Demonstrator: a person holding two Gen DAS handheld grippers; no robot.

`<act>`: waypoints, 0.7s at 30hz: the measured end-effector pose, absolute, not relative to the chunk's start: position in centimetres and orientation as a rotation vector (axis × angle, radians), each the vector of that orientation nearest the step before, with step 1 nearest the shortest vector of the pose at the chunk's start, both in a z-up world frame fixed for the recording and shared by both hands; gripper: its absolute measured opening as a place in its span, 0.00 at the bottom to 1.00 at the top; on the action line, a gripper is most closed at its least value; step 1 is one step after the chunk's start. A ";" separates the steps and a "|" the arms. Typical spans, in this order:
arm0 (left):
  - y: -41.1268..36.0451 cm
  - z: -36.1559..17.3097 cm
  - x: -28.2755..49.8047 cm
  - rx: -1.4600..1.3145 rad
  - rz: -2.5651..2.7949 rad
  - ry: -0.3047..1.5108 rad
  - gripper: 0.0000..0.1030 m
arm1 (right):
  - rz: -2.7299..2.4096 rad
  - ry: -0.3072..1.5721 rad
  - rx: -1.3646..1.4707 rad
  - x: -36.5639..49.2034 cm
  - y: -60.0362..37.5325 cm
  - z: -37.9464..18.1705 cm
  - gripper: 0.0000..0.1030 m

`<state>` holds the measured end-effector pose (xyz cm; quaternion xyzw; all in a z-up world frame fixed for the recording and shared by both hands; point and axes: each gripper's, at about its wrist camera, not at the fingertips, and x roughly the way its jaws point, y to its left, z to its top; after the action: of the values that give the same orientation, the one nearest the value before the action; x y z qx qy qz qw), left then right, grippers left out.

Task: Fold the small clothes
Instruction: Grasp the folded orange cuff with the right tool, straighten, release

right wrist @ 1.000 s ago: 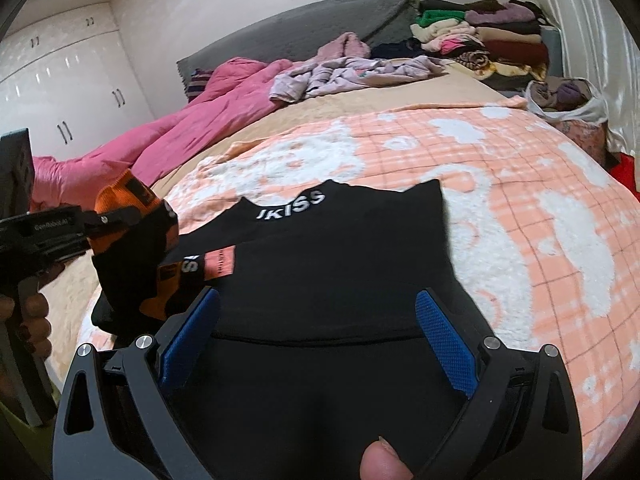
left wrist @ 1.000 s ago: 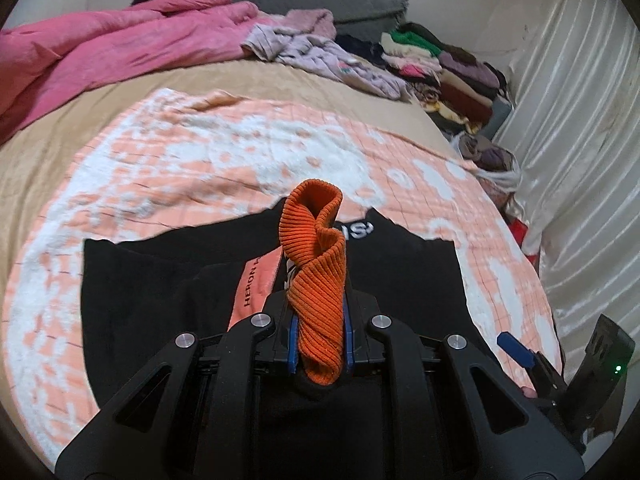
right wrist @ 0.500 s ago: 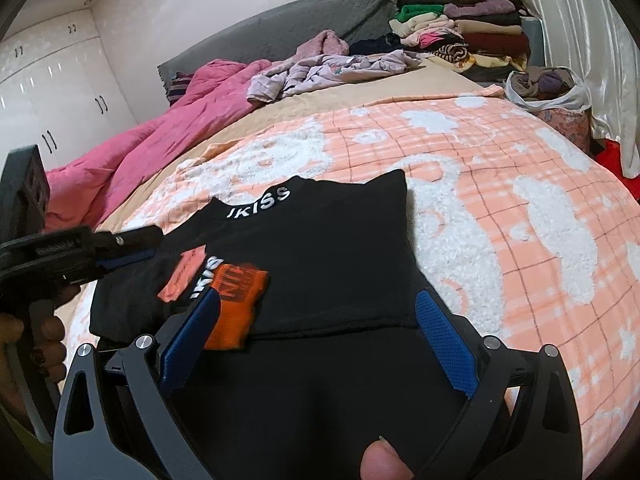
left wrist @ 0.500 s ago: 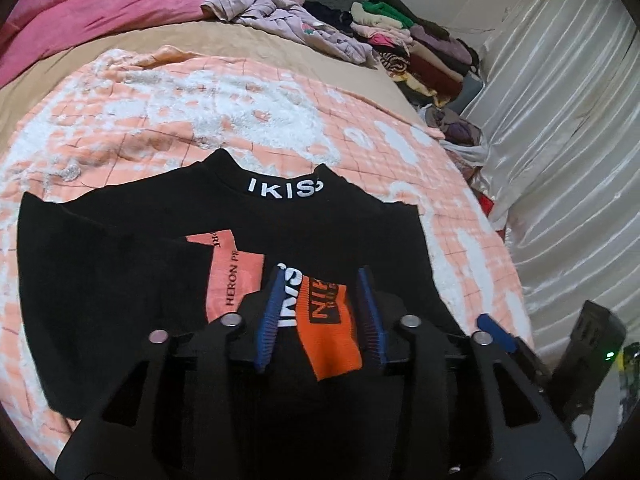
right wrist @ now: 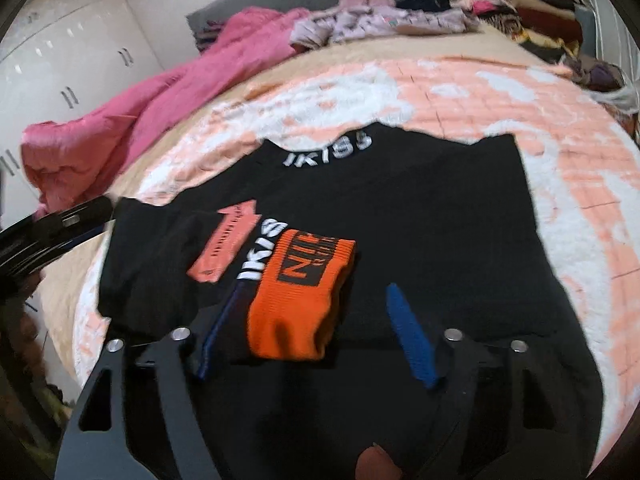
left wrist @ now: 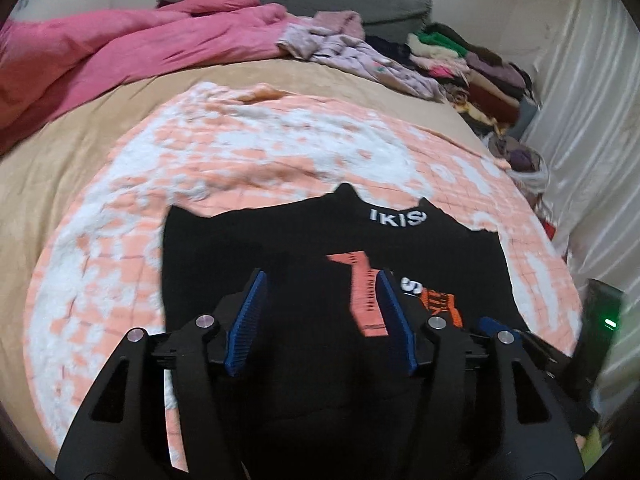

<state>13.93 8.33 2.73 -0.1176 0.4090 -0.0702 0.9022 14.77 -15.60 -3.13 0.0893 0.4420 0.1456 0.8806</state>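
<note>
The black top (right wrist: 400, 216) lay flat on the peach and white blanket (left wrist: 240, 152) that covered the bed, with its collar pointing away from the person. One sleeve was already folded in across the body, so that its orange cuff (right wrist: 296, 300) rested on the black cloth near the middle, beside a pink label (right wrist: 224, 244). The left gripper (left wrist: 320, 320) hung over this folded sleeve with its jaws about half apart; they had just been opening, and nothing was caught between them, so the sleeve seemed to be released. The right gripper (right wrist: 316, 332) stood over the near part of the top, and the orange cuff lay between its blue pads, but they did not press on it. Its jaws had just been closing a little, yet they were still wide. I judged that the first sleeve fold was done. The far side of the top, on the right in the right wrist view, looked still unfolded, and the body was not yet folded in half. The pile of other clothes (left wrist: 352, 52) at the back of the bed was waiting too.
</note>
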 end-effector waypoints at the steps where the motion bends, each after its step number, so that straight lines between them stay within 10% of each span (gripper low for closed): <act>1: 8.9 2.7 13.7 -0.254 -0.134 0.843 0.49 | 0.297 0.949 0.192 15.4 -15.4 -3.8 0.66; 5: 11.3 2.6 12.7 -0.278 -0.082 0.828 0.52 | 0.287 0.982 0.190 16.4 -14.3 -5.0 0.50; 9: 12.9 3.0 12.0 -0.289 -0.041 0.809 0.54 | 0.342 0.960 0.175 16.5 -13.2 -4.4 0.09; 21: 14.9 3.8 11.5 -0.313 0.000 0.782 0.54 | 0.374 0.730 0.082 15.2 -14.9 3.3 0.08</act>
<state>11.47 14.94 3.77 -0.1519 0.3797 0.0001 0.9125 15.20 -14.90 3.33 0.0399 0.3547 0.1819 0.9163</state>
